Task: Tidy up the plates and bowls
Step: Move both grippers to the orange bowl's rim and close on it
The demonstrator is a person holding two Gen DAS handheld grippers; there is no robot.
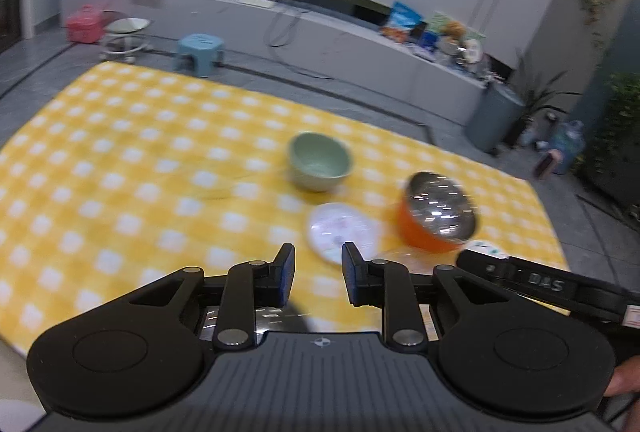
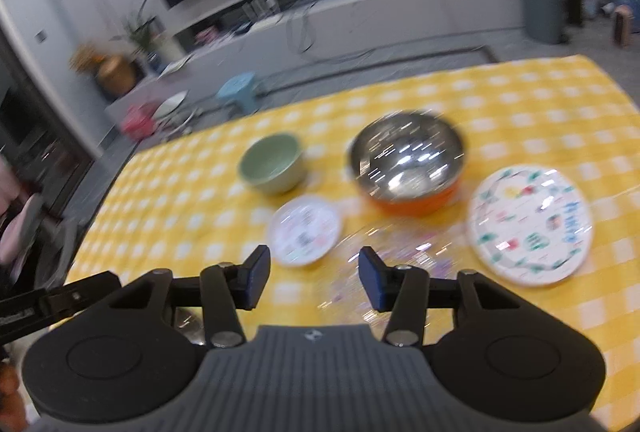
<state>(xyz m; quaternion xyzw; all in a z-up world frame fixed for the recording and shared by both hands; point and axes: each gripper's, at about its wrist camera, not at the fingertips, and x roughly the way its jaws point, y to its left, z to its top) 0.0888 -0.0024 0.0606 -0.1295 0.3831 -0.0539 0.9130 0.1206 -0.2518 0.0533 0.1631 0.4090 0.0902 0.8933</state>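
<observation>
Both tongs, left tongs (image 1: 318, 274) and right tongs (image 2: 314, 280), gape empty (blurred) above small plate (image 2: 305, 235).

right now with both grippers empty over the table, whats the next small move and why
Probably bring the right gripper forward and down to the small plate, the nearest dish ahead of it. Both it and the left gripper are open with nothing between the fingers. The green bowl, the orange steel bowl and the large plate lie separately, unstacked, on the yellow checked cloth.
</observation>
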